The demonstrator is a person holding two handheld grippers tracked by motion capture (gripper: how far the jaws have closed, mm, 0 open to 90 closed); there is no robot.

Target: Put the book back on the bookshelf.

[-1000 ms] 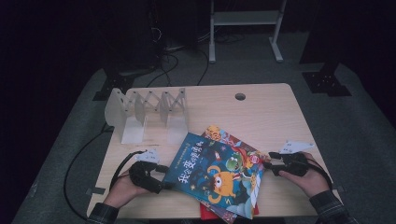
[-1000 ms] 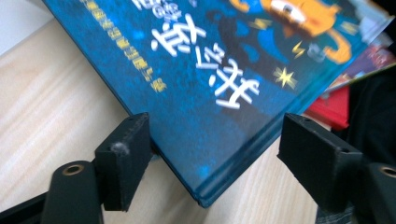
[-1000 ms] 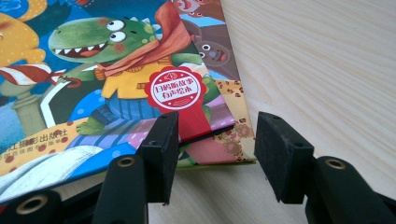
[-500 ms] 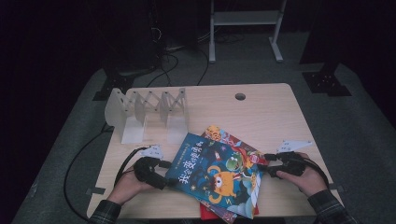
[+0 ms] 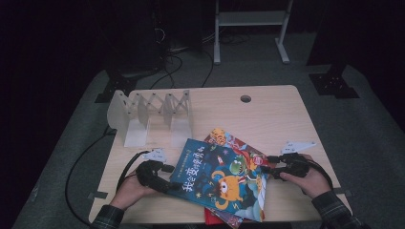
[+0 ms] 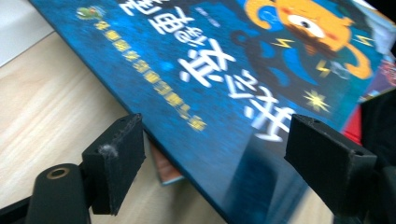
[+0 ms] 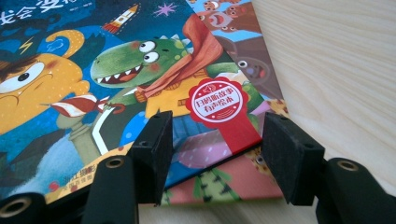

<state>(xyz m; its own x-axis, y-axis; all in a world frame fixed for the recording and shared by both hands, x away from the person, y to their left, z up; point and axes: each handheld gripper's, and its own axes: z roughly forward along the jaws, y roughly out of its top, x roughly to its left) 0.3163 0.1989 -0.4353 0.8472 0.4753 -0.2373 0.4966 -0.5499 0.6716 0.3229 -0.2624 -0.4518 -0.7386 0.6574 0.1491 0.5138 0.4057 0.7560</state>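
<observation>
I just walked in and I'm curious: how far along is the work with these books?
Early, it seems. The white rack holds no books; the blue book lies on the pile on the table. The left gripper and right gripper sit open at its opposite edges. Gripping, lifting and apparently shelving each book remain.

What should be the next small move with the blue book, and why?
Probably close the left gripper on the edge of the blue book. Its jaws stand open on either side of that edge, one below and one above the cover, and have just been opening, without pressing on it. The book lies on top of a pile on the table, and the white rack stands beyond.
</observation>
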